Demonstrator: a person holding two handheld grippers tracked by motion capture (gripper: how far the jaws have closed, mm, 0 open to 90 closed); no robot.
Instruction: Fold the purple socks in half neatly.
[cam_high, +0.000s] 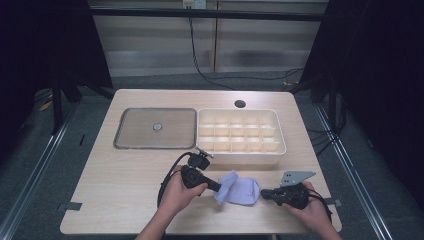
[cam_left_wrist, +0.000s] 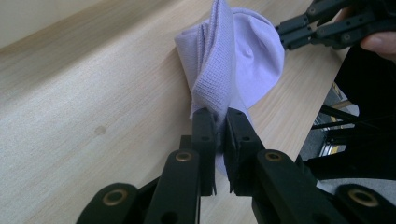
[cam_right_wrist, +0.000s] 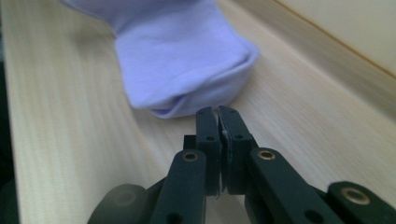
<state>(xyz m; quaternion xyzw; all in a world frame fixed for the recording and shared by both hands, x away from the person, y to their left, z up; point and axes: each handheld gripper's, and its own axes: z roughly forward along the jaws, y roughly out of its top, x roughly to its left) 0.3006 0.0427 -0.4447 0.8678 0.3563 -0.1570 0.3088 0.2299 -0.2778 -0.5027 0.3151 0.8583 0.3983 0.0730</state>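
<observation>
Showing no legible text: lilac sock (cam_high: 239, 188) w/ tray (cam_high: 280, 150)

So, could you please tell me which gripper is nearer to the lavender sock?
Left. The left gripper is shut on the ribbed edge of the lavender sock. The right gripper is shut too, its tips at the sock's other end, apparently just short of the fabric.

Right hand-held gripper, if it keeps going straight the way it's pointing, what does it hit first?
Most likely the lilac sock. The right hand-held gripper, jaws shut with nothing between them, points at its near folded edge, just short of it; the left hand-held gripper pinches the sock's far end.
</observation>
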